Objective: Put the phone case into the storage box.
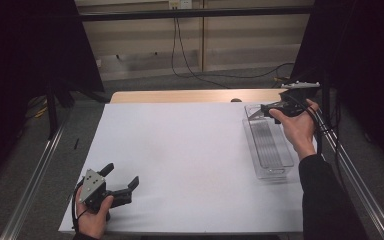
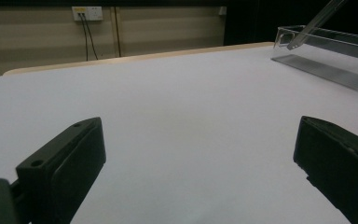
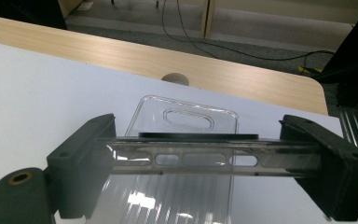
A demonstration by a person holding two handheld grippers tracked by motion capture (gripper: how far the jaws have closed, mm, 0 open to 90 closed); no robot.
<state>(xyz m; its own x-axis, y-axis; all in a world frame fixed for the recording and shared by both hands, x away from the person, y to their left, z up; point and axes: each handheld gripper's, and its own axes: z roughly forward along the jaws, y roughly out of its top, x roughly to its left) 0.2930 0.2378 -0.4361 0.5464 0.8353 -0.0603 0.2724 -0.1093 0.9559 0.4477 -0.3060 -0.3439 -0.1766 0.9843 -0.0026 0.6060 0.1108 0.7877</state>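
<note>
Two grippers are out: the left gripper (image 1: 111, 189) rests on the white counter (image 1: 180, 150), jaws wide and empty. The right gripper (image 3: 205, 158) pinches a clear lid (image 3: 214, 157) above the clear tray (image 1: 269, 145). The smooth lid might slip and fall.

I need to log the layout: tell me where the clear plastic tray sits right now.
In the high view the clear plastic tray lies lengthwise on the white sheet at the table's right side, its far end under the right gripper.
</note>
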